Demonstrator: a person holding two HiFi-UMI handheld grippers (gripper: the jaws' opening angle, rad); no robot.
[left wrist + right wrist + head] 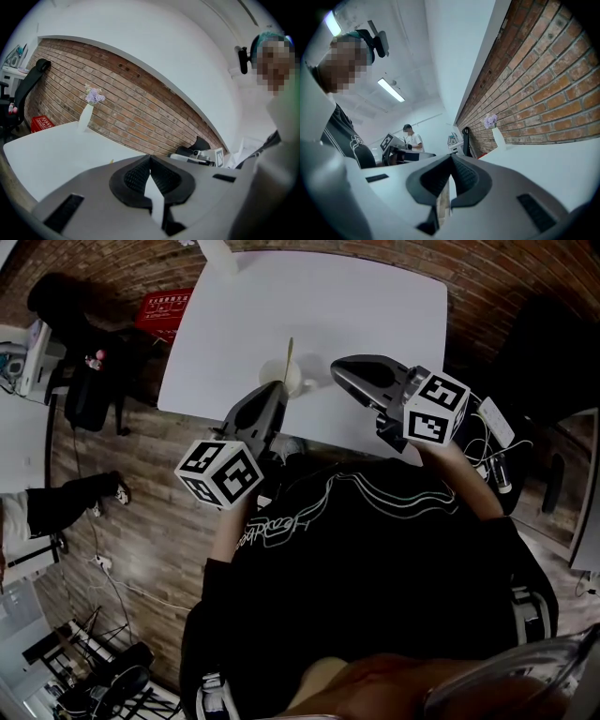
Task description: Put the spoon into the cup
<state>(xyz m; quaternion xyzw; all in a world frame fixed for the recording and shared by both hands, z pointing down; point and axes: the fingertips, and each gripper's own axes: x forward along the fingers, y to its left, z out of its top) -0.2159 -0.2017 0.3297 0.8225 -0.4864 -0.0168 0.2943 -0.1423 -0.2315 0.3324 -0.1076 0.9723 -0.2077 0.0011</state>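
Note:
A pale cup [284, 377] stands near the front edge of the white table [375, 306]. A thin light spoon [290, 350] rises out of the cup and leans toward the back. My left gripper [275, 390] points at the cup from the near side and hides its near wall. In the left gripper view its jaws [150, 158] meet with nothing between them. My right gripper [337, 367] hovers just right of the cup, apart from it, shut and empty [451, 157]. The cup is hidden in both gripper views.
A white vase with purple flowers [217, 257] [86, 115] [497, 134] stands at the table's far edge by the brick wall. A red crate [161, 310] and a black chair [86, 381] sit on the floor to the left. A person [411, 137] stands far off.

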